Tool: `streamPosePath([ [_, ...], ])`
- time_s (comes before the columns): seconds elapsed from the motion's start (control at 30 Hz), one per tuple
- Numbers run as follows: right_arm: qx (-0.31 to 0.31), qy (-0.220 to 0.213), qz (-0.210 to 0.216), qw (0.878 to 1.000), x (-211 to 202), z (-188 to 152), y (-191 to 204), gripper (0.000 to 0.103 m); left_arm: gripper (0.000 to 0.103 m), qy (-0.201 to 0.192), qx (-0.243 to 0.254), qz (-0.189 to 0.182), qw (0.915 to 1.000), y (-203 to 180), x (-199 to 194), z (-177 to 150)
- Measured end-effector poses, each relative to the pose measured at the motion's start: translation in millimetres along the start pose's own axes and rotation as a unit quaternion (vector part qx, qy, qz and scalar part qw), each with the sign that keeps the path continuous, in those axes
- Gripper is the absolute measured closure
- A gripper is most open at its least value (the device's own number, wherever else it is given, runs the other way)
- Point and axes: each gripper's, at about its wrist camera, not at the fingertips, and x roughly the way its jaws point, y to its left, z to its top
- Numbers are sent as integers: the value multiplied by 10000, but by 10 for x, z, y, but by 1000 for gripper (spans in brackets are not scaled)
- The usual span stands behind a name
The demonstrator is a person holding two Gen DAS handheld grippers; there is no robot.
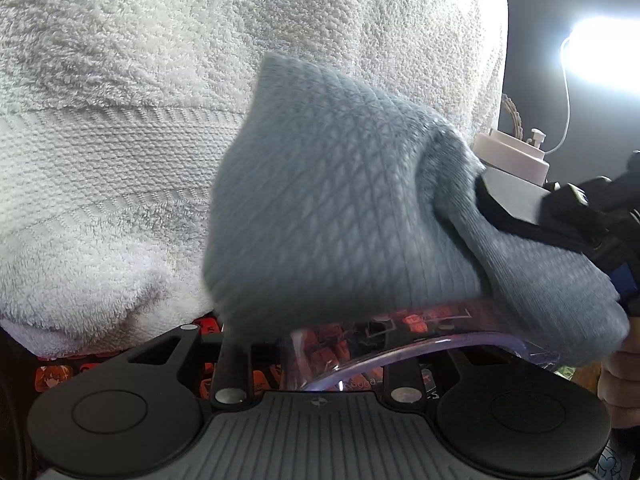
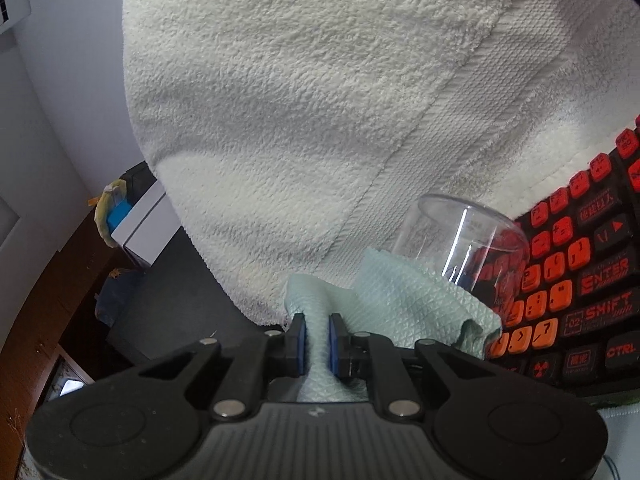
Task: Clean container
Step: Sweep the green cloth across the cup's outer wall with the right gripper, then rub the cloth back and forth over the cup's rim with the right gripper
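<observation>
The right gripper (image 2: 317, 340) is clamped tight on a bunched-up bit of the cloth (image 2: 404, 300), with both blue pads (image 2: 301, 346) squeezing the fabric. The rest of the cloth fans out ahead and to the right of the pads, right up against the cup (image 2: 460, 240).

The cup is clear plastic, tipped over at an angle, with one end facing up and away from the right camera. It sits just at the edge of the towel (image 2: 300, 100), where the towel meets the keyboard (image 2: 592, 280). The keyboard is black with orange-red keys (ENTER, SHIFT and CTRL are readable), and shows through the cup wall.

The left view is mostly blocked. The cloth (image 1: 340, 208) is draped over the cup (image 1: 400, 356) right in front of the lens, and only a curved clear edge peeks out below it. As for the left gripper (image 1: 320, 344), its fingers vanish behind the cloth and cup, so you can't tell if it's gripping the cup or how wide it's set.

The right gripper (image 1: 568, 208) comes in from the right side of the cloth in that view. Beyond it there's a white bottle (image 1: 512, 156) past the towel's (image 1: 160, 120) edge, and a bright light (image 1: 604, 52) glaring above that.
</observation>
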Motion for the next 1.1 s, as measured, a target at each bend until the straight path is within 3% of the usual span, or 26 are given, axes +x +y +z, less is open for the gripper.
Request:
streamPosePath([
  [0.23,274,-458,-122,9985,-142,118,-145,93,76,3,28,13,10000,16,10,1],
  [0.47,351,-294,0,9990,-73,51,-134,92,76,3,33,14,10000,29,20,-6],
  [0.67,-101,216,120,9996,73,-75,36,92,76,5,42,23,10000,26,23,-2],
  [0.83,-152,283,104,9994,67,-57,56,93,76,5,50,29,10000,15,32,7],
  [1.1,60,-263,-89,9996,-97,81,-68,93,76,5,63,36,10000,-18,54,32],
])
